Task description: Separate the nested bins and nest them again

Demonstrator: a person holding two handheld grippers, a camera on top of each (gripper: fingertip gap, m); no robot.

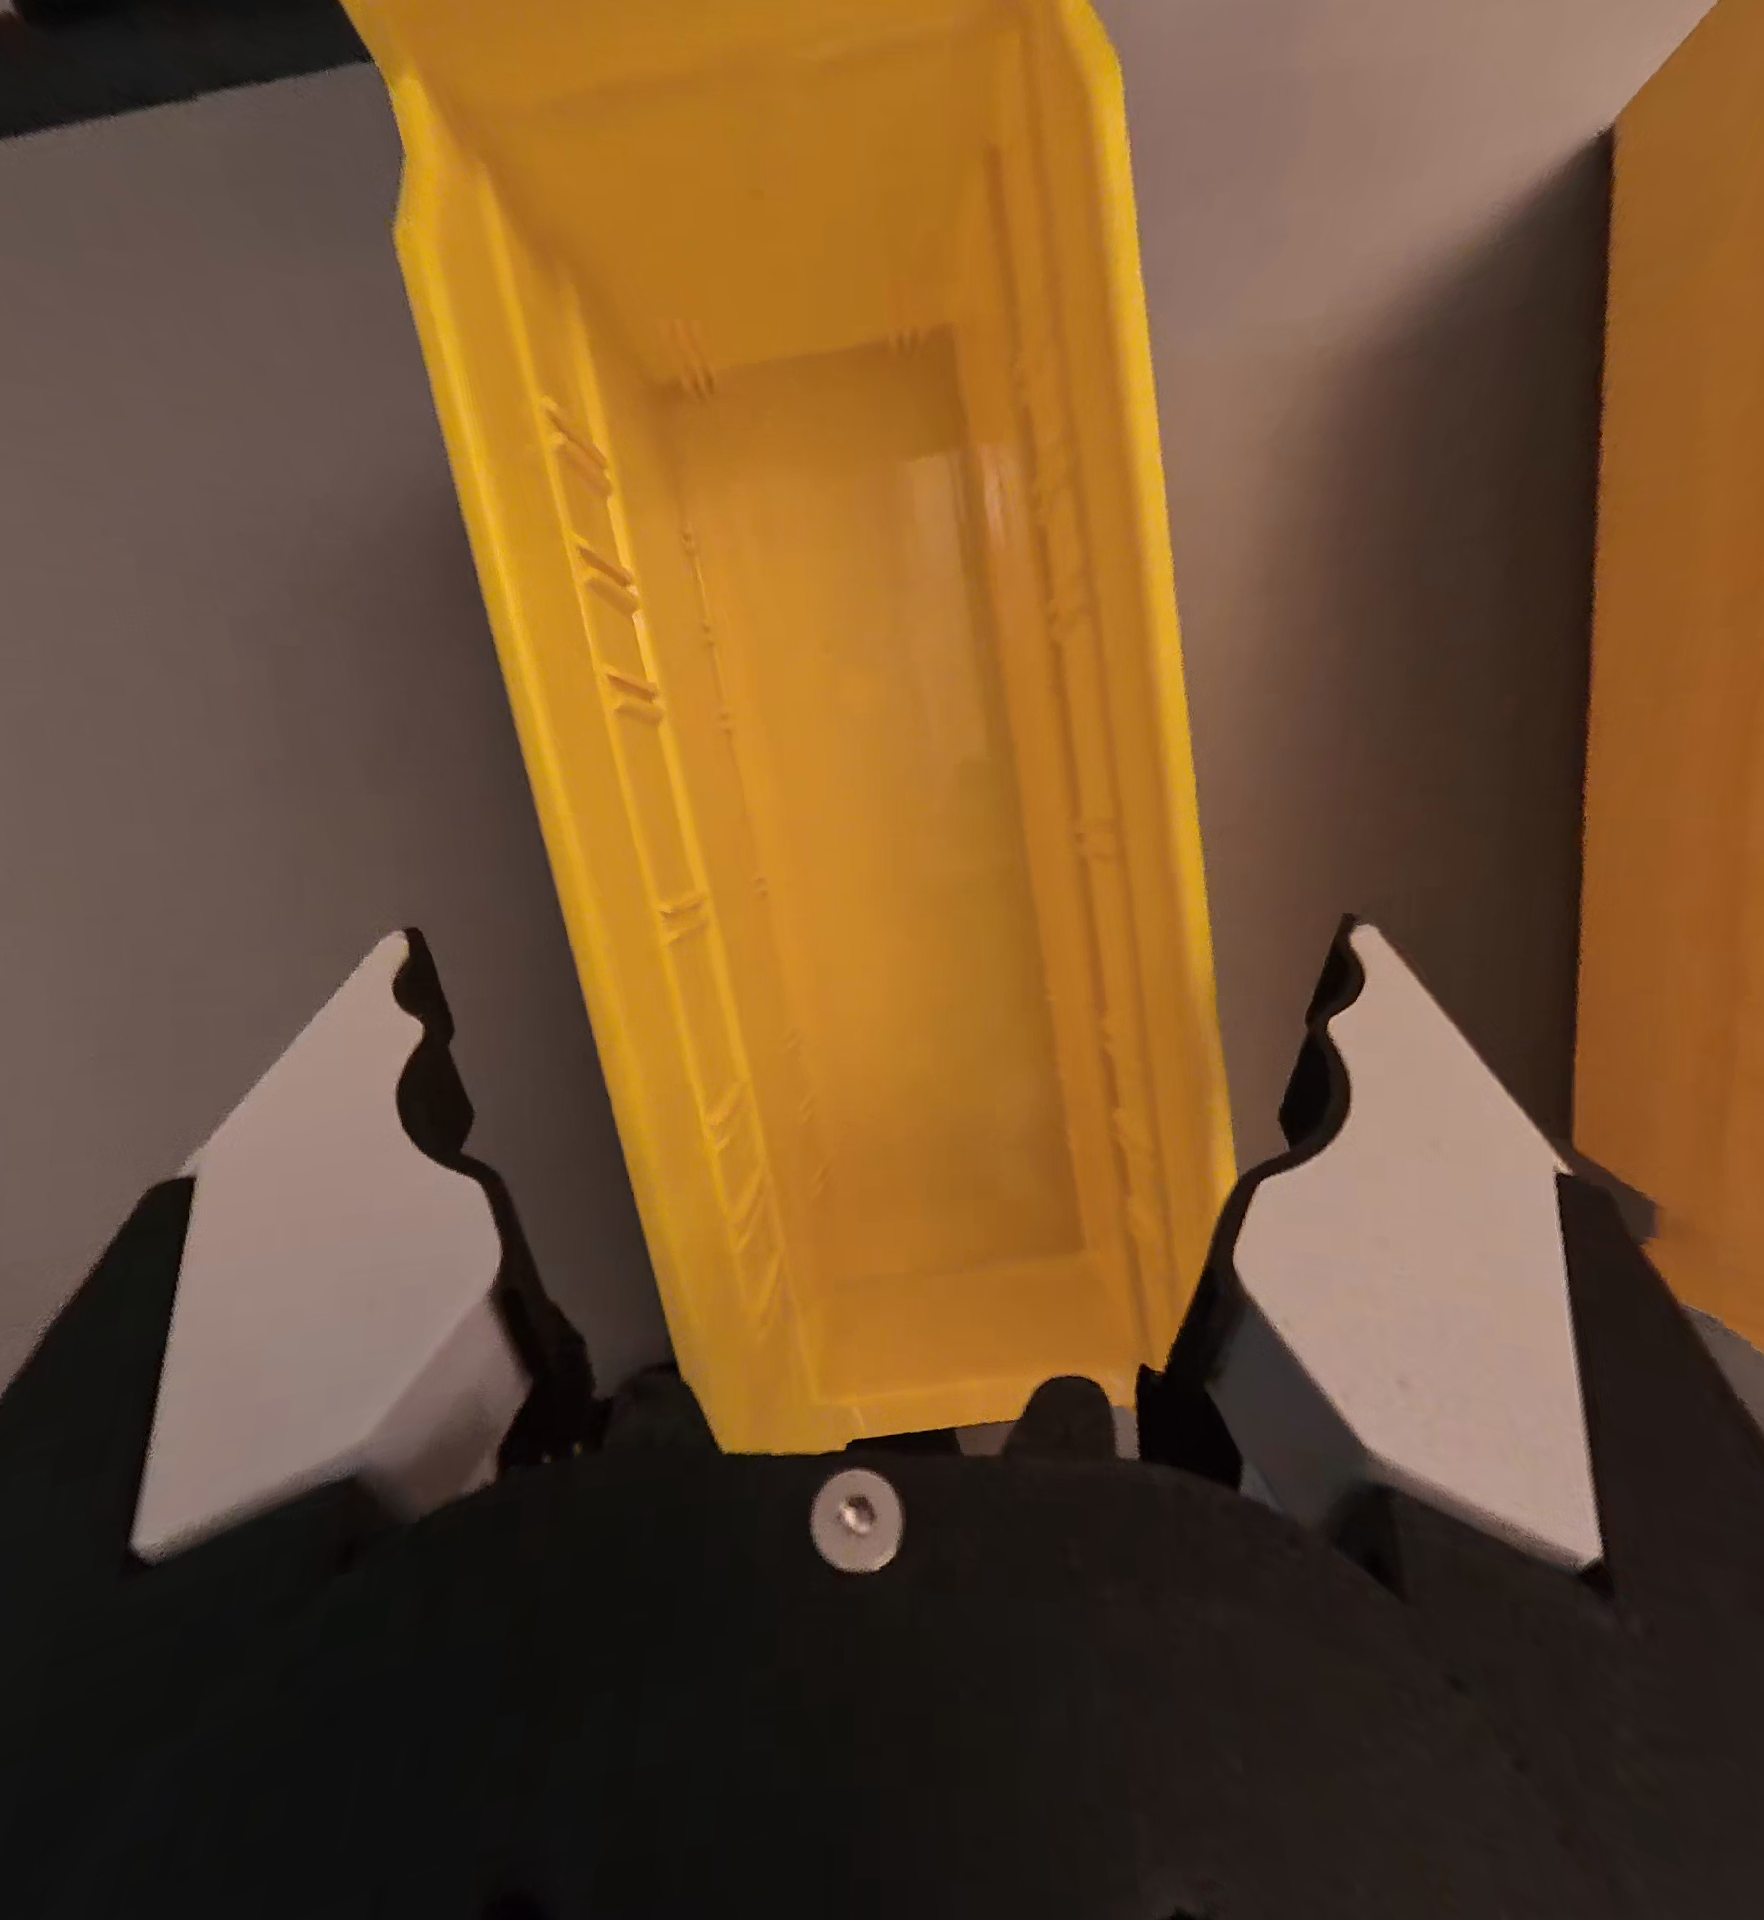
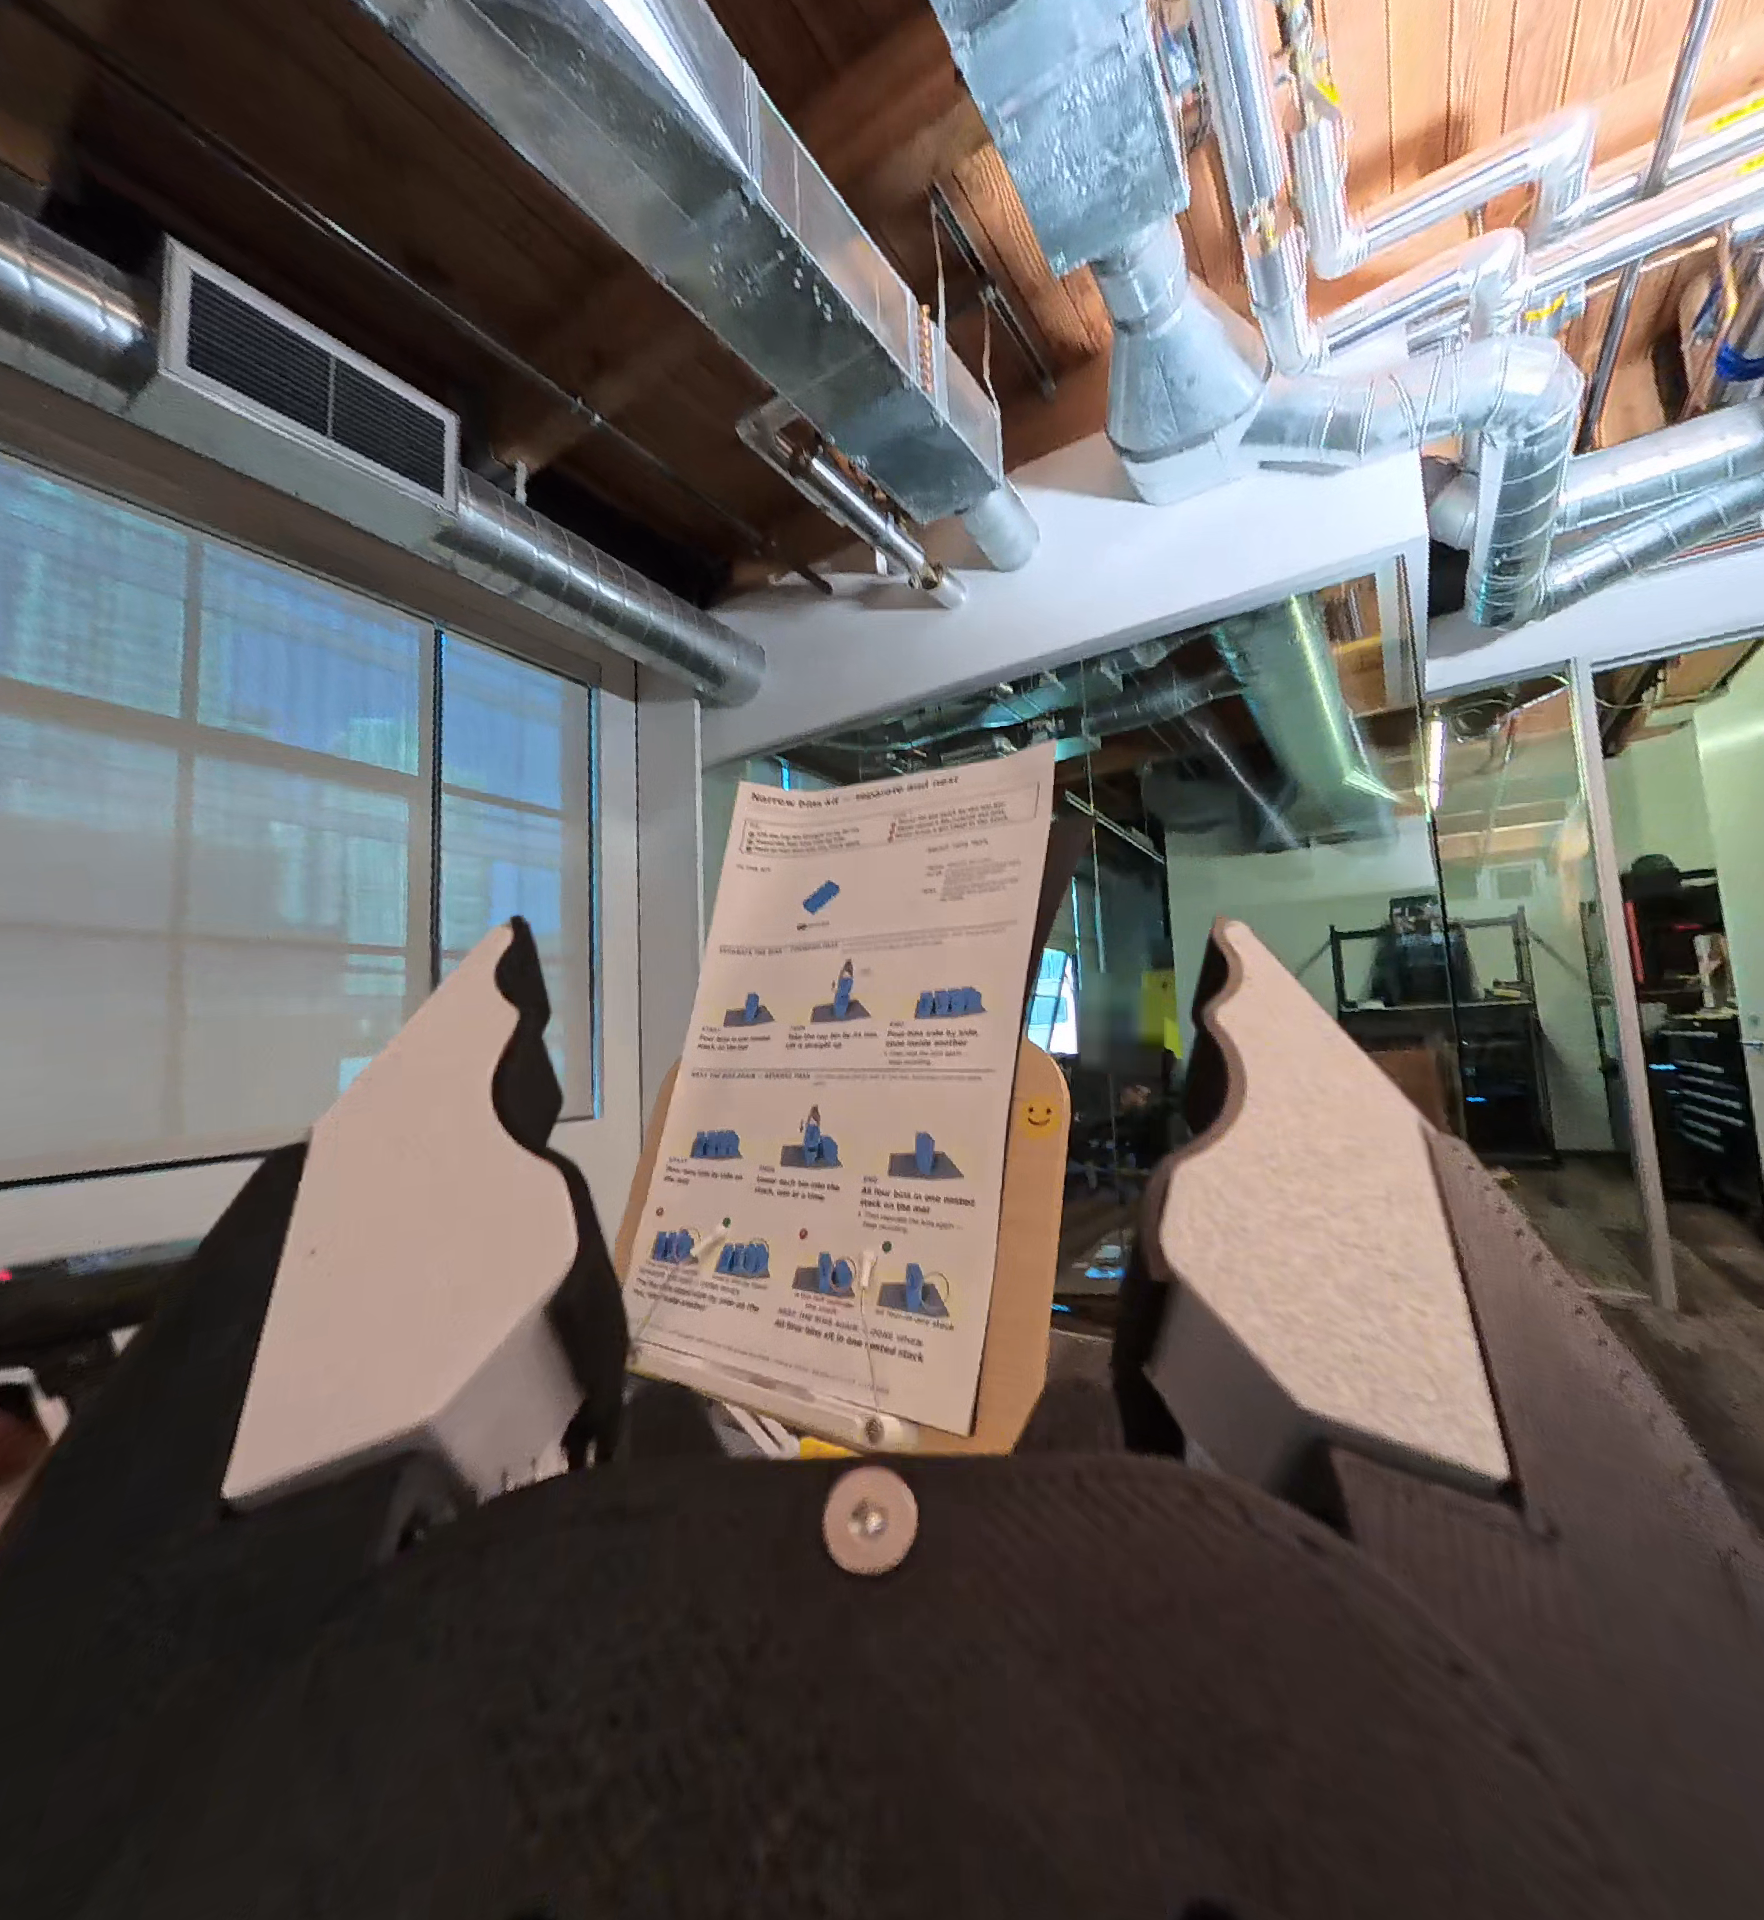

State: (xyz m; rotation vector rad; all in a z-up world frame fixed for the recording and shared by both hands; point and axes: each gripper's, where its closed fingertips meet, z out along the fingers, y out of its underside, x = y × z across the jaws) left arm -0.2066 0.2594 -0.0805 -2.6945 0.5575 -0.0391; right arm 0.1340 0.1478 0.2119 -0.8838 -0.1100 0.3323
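Left claw (image 1: 878,935) stands spread wide, pointing down at a grey counter (image 1: 182,623), and grips nothing. Between its two fingers lies a long yellow bin (image 1: 857,779), open side up, running away from the claw and leaning a little to the left at its far end. Grey counter shows between the left fingertip (image 1: 390,966) and the bin's left rim. The right fingertip (image 1: 1377,956) also stands off from the right rim; lower down, the base of that finger comes close to the bin's near right corner, and whether it touches there I cannot tell. The bin's near end sits just ahead of the claw's black body. Inside it, stepped ledges run along both long walls. Further right of the claw, a second yellow surface (image 1: 1730,727) fills the edge of the view, apart from the bin; what it belongs to is unclear.

Right claw (image 2: 867,935) is likewise spread open and bare, tilted up toward the room rather than the counter. Straight ahead between its fingers, well beyond them, a printed instruction sheet (image 2: 857,1039) leans on a brown board stand (image 2: 1034,1195). Left of the claw are large windows (image 2: 182,779); above it, silver ducts (image 2: 1169,312) and pipes cross a wooden ceiling; to the right, a glass partition (image 2: 1480,935) fronts shelving.
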